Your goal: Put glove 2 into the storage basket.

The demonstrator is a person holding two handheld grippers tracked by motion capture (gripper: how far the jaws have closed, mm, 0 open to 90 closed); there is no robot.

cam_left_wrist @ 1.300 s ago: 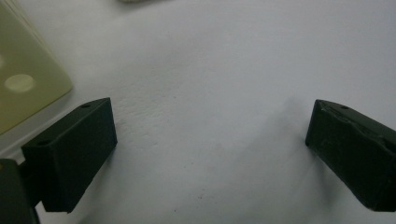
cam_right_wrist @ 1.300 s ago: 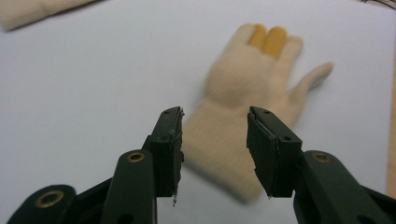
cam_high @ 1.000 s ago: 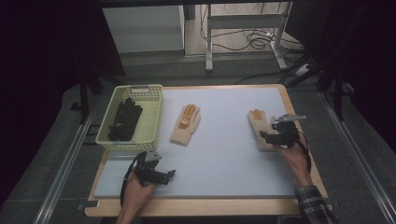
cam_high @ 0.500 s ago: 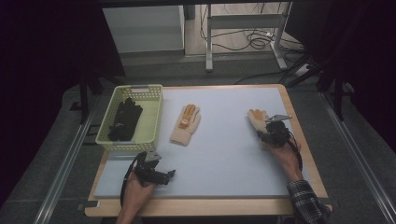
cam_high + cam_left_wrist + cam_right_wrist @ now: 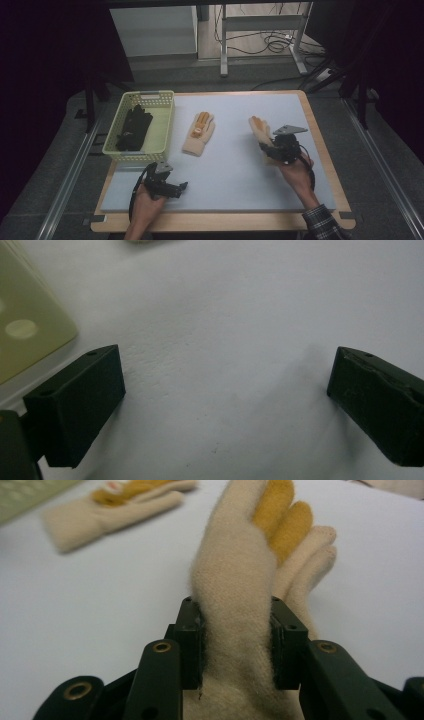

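Observation:
My right gripper (image 5: 268, 148) (image 5: 236, 645) is shut on a cream glove with orange fingers (image 5: 260, 130) (image 5: 240, 590); its jaws have just been closing and now pinch the glove's cuff end, with the fingers pointing away. A second, matching glove (image 5: 198, 133) (image 5: 107, 507) lies flat on the white mat (image 5: 235, 175), left of centre. Near the mat's front left corner my left gripper (image 5: 182, 186) (image 5: 225, 405) rests open, with bare mat between its jaws.
A pale yellow-green basket (image 5: 161, 145) (image 5: 30, 330) stands at the mat's left, holding dark gloves (image 5: 134, 127). The wooden table edge (image 5: 320, 135) runs close to the right of my right hand. Cables and metal legs lie beyond the far edge.
My right gripper has closed on the cream glove at the right side and moved it leftward and toward the front, slightly up. The left gripper has stayed put.

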